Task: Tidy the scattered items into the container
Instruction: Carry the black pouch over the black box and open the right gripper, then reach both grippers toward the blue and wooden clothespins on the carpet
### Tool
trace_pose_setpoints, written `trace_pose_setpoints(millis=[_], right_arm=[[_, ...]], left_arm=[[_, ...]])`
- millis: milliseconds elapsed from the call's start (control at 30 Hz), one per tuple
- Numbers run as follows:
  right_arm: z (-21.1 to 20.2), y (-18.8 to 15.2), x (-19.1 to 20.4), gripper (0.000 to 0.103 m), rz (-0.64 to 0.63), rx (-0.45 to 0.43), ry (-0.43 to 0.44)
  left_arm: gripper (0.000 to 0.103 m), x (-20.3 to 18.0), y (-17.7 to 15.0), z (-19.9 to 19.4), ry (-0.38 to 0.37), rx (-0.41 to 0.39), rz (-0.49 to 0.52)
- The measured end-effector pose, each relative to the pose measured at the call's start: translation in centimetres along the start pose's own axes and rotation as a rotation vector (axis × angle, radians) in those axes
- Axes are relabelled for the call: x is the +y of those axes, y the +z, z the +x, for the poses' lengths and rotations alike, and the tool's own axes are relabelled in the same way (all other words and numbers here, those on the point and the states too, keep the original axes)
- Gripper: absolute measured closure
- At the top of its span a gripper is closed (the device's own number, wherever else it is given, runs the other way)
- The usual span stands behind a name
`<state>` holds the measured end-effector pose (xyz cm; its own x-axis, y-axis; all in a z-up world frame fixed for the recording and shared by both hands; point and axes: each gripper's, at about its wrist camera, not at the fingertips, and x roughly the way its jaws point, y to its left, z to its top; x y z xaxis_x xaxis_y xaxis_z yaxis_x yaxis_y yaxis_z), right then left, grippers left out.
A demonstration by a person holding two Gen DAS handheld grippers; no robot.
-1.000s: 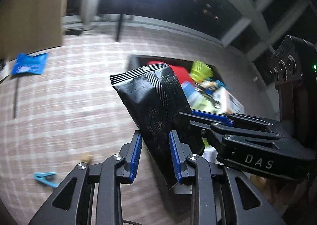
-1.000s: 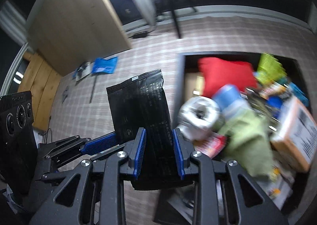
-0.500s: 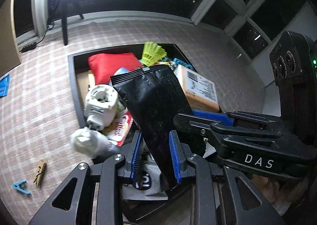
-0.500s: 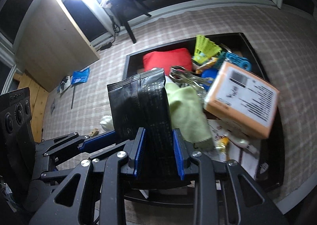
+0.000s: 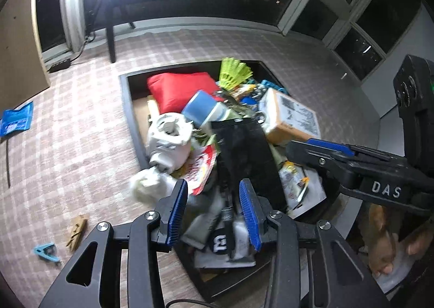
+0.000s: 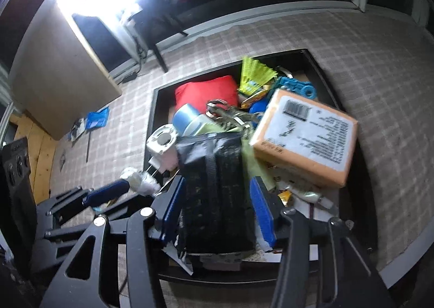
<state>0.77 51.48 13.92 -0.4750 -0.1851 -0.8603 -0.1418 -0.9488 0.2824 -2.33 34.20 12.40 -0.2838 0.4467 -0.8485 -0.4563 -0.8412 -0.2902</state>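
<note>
The left gripper [image 5: 214,213] has just been opening; its blue pads [image 5: 177,213] stand apart, and the black foil pouch [image 5: 245,161] lies beyond them on the pile, touching neither pad. In the right wrist view the right gripper [image 6: 217,210] has likewise just been spreading, and the same black foil pouch [image 6: 217,186] sits between its blue pads [image 6: 261,211] with a gap on each side, so neither tool grips it. The pouch is blurred and its print cannot be read.

It rests inside the dark container [image 5: 127,107], on top of the clutter near the near edge. At about ten o'clock from it stands a white roll [image 5: 169,140], with a blue-capped can [image 5: 202,107] at eleven and a red cushion [image 5: 176,88] farther out the same way. At twelve lies a yellow-green shuttlecock [image 5: 233,72]. At two o'clock sits an orange box [image 6: 306,137] whose white label bears a barcode and lines of small print too fine to read. A red-and-white printed packet [image 5: 200,169] lies at nine, its lettering unreadable.

The right gripper's body, seen at three o'clock in the left view, carries the white letters "DAS".

On the checked carpet [image 5: 81,145], outside the container, lie a wooden clothespin [image 5: 77,232] and a light blue clip [image 5: 46,252] at eight o'clock, and a blue packet [image 5: 16,119] at nine, well apart.
</note>
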Motion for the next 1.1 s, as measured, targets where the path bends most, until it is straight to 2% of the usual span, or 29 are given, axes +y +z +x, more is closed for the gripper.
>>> trace_pose_setpoints(millis=[100,300,533,633,867,1100], right_arm=[[0.4,-0.5,1.7,0.054,-0.048,-0.001,-0.007],[1.1,-0.9,6.0,0.054,-0.105,0.005,0.071],[3.2,-2.8,11.7,0.054,-0.160,0.033,0.100],[4.2,-3.9,13.9,0.054,-0.166,0.051,0.088],[7.0,-6.2,18.0,0.056,-0.121,0.107,0.094],[11.2,-8.2,20.5,0.056,-0.055,0.187,0.069]], left_arm=[[0.066,1.9,-0.6,-0.6,0.016,-0.001,-0.029],[0.066,7.7,-2.6,-2.8,0.071,-0.010,-0.078],[0.066,14.4,-5.8,-5.2,0.146,0.016,-0.040],[0.066,16.4,-7.1,-5.6,0.143,0.049,0.019],[0.066,19.1,-9.8,-4.7,0.125,0.133,0.255],[0.066,20.6,-10.7,-3.0,0.109,0.186,0.475]])
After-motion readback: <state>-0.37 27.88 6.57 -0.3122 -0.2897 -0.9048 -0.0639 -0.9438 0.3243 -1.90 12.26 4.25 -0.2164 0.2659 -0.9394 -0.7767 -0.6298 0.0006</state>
